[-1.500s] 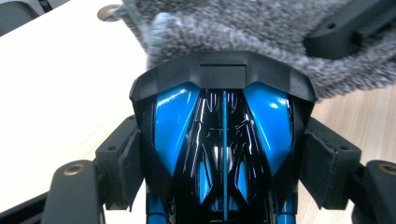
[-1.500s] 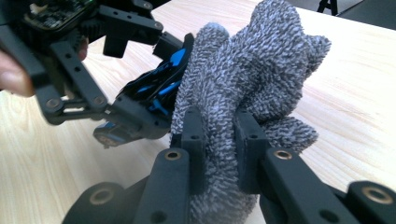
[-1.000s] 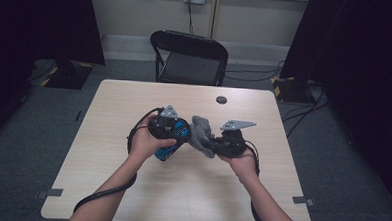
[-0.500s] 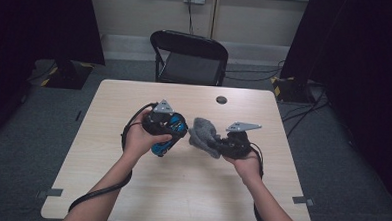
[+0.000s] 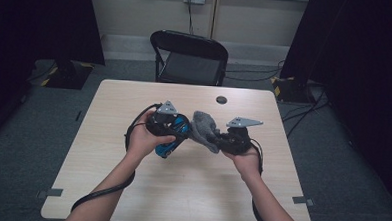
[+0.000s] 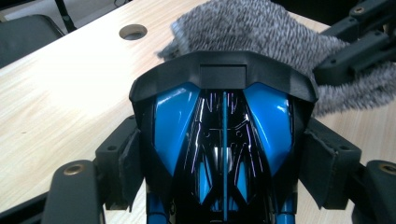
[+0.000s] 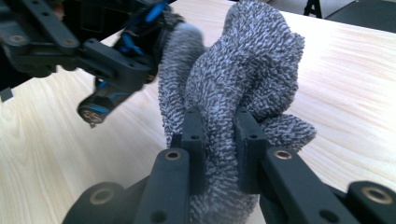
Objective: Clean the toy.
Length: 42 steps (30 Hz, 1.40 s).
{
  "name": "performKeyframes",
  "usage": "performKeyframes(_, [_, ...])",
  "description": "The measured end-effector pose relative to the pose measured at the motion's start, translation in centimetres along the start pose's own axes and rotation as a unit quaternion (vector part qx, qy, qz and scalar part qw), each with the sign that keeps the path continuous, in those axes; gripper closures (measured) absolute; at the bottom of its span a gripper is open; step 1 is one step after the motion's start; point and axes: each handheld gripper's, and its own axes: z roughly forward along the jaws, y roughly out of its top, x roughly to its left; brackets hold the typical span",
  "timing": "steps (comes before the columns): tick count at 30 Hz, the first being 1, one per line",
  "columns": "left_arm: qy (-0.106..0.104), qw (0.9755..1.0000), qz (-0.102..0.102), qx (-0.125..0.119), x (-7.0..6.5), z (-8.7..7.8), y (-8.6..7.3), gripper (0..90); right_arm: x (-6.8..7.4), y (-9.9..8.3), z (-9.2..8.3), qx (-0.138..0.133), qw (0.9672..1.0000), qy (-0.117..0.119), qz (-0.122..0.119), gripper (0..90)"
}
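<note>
Above the table (image 5: 106, 176), left tool (image 6: 219, 154) gripping blue toy car (image 6: 223, 140), right tool (image 7: 218, 135) pinching grey cloth (image 7: 252, 70)

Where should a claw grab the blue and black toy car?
Across its flanks, coming from the rear, as the left claw does: the blue and black toy car is long and narrow, its sides give the pads flatter faces, and its nose stays free toward the grey knitted cloth.

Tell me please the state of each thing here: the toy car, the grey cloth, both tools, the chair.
Blue toy car: clamped between the left tool's pads, held above the table.
Grey cloth: bunched, pinched by the right tool, against the car's end.
Left tool: shut on the car.
Right tool: shut on the cloth.
Folding chair: unfolded, nobody seated.
</note>
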Motion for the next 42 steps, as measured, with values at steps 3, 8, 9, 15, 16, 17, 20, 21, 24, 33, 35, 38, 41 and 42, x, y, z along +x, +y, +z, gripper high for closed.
performKeyframes(3, [-0.005,1.0,-0.005,-0.001,0.0,0.3,0.0,25.5,0.6,0.0,0.5,0.0,0.9999,0.013,-0.006,77.3])
performKeyframes(8, [-0.005,1.0,-0.005,-0.001,0.1,0.3,0.2,25.5,1.0,-0.2,1.0,0.006,0.9997,0.023,-0.008,77.4])
performKeyframes(9, [-0.006,1.0,-0.005,-0.001,0.2,0.3,0.2,25.5,1.0,-0.2,1.2,0.008,0.9996,0.026,-0.007,77.3])
performKeyframes(15, [-0.007,0.9999,-0.008,-0.003,0.2,0.0,0.5,25.5,1.3,-0.6,1.9,0.011,0.9992,0.037,-0.007,77.4])
performKeyframes(16, [-0.006,1.0,-0.007,-0.003,0.3,0.0,0.5,25.5,1.3,-0.7,2.1,0.011,0.9992,0.039,-0.008,77.3])
performKeyframes(17, [-0.006,1.0,-0.007,-0.003,0.3,0.0,0.5,25.5,1.3,-0.7,2.1,0.011,0.9992,0.039,-0.008,77.3])
performKeyframes(20, [-0.009,0.9998,-0.014,-0.007,0.4,0.0,0.6,25.5,1.6,-0.7,2.4,0.013,0.9987,0.047,-0.01,77.3])
performKeyframes(21, [-0.012,0.9998,-0.016,-0.01,0.4,-0.1,0.7,25.5,1.7,-0.8,2.5,0.015,0.9985,0.051,-0.011,77.3])
performKeyframes(24, [-0.012,0.9997,-0.015,-0.012,0.3,0.0,1.1,25.5,2.2,-1.0,3.1,0.021,0.9974,0.065,-0.021,77.3])
performKeyframes(33, [-0.015,0.9997,-0.018,-0.01,0.4,0.1,1.6,25.5,3.1,-1.5,4.1,0.034,0.9951,0.087,-0.032,77.3])
performKeyframes(35, [-0.014,0.9997,-0.017,-0.009,0.4,0.2,1.8,25.5,3.3,-1.7,4.4,0.036,0.9947,0.091,-0.032,77.2])
performKeyframes(38, [-0.014,0.9997,-0.017,-0.01,0.4,0.3,2.0,25.5,3.6,-1.9,4.7,0.038,0.9942,0.095,-0.032,77.2])
performKeyframes(41, [-0.015,0.9996,-0.019,-0.011,0.5,0.3,2.2,25.5,3.9,-2.2,5.1,0.042,0.9936,0.1,-0.033,77.3])
performKeyframes(42, [-0.014,0.9996,-0.019,-0.012,0.5,0.3,2.3,25.5,4.0,-2.3,5.2,0.043,0.9932,0.103,-0.033,77.2])
